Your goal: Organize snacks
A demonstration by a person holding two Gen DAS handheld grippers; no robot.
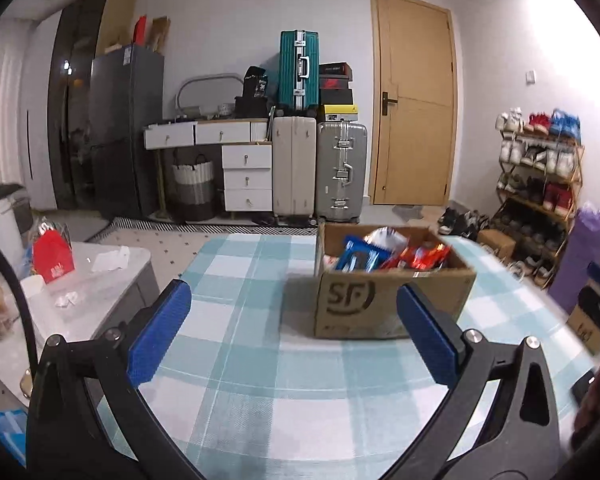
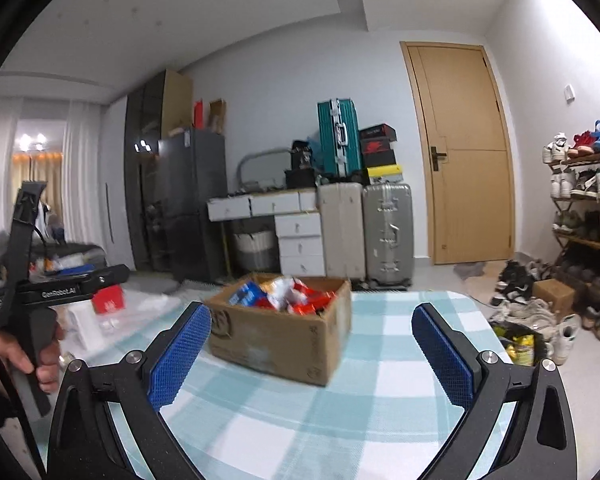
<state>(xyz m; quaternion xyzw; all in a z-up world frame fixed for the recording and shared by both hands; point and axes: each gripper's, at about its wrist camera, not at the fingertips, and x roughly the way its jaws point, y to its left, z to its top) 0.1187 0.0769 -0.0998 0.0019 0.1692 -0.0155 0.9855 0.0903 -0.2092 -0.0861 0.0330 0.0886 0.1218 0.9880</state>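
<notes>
A brown cardboard box (image 1: 384, 304) marked SF stands on the table with the teal-and-white checked cloth (image 1: 252, 360). It holds several blue, red and white snack packets (image 1: 384, 254). My left gripper (image 1: 292, 332) is open and empty, short of the box and to its left. In the right wrist view the box (image 2: 284, 340) with the snacks (image 2: 284, 296) sits ahead on the cloth (image 2: 340, 412). My right gripper (image 2: 312, 354) is open and empty, the box between its fingers but farther off. The left gripper's body (image 2: 52, 284) shows at the left, held by a hand.
A grey side table (image 1: 100, 292) with a red bag (image 1: 52, 254) and white scraps stands left of the cloth. Behind are a dark fridge (image 1: 116, 128), white drawers (image 1: 246, 172), suitcases (image 1: 320, 168), a wooden door (image 1: 416, 100) and a shoe rack (image 1: 540, 184).
</notes>
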